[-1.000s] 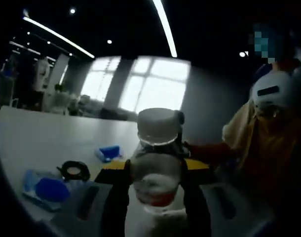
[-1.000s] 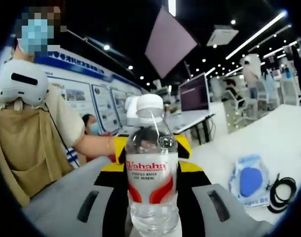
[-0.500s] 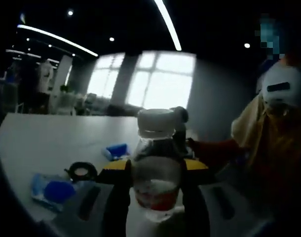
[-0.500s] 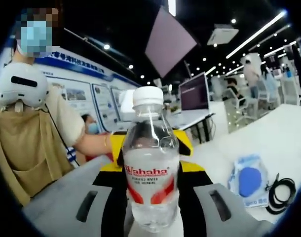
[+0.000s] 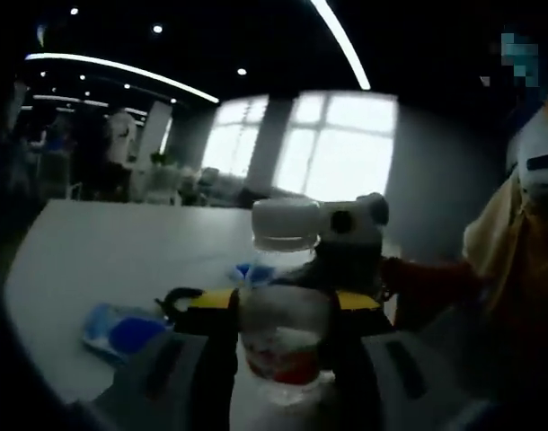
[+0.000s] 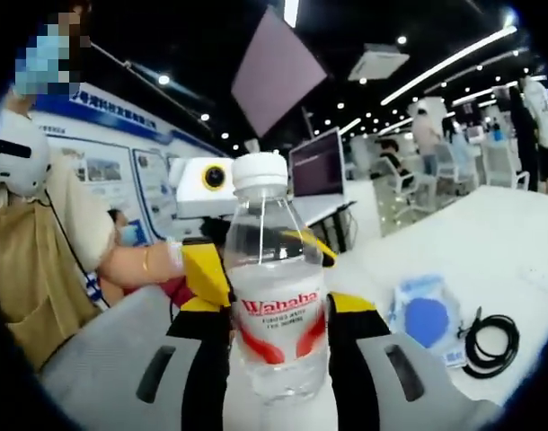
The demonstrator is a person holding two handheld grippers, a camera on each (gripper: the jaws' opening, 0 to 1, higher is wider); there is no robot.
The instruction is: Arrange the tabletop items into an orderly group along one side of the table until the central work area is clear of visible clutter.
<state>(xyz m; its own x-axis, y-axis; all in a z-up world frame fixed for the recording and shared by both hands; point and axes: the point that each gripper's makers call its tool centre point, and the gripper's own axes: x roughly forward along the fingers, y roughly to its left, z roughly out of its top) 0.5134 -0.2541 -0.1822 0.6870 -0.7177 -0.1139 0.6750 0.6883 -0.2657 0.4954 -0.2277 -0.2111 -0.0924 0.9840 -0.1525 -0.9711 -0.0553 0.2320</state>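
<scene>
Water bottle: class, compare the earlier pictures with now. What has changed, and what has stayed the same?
The water bottle stays clamped between both tongs, the left tongs and the right tongs. Both cameras have swung, so the background has slid sideways in each view. The blue packet and black cable lie on the white table as before.

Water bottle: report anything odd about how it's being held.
The water bottle is clamped from opposite sides by both the left gripper and right gripper at once. It leans slightly; cap on, nothing spilled.
</scene>
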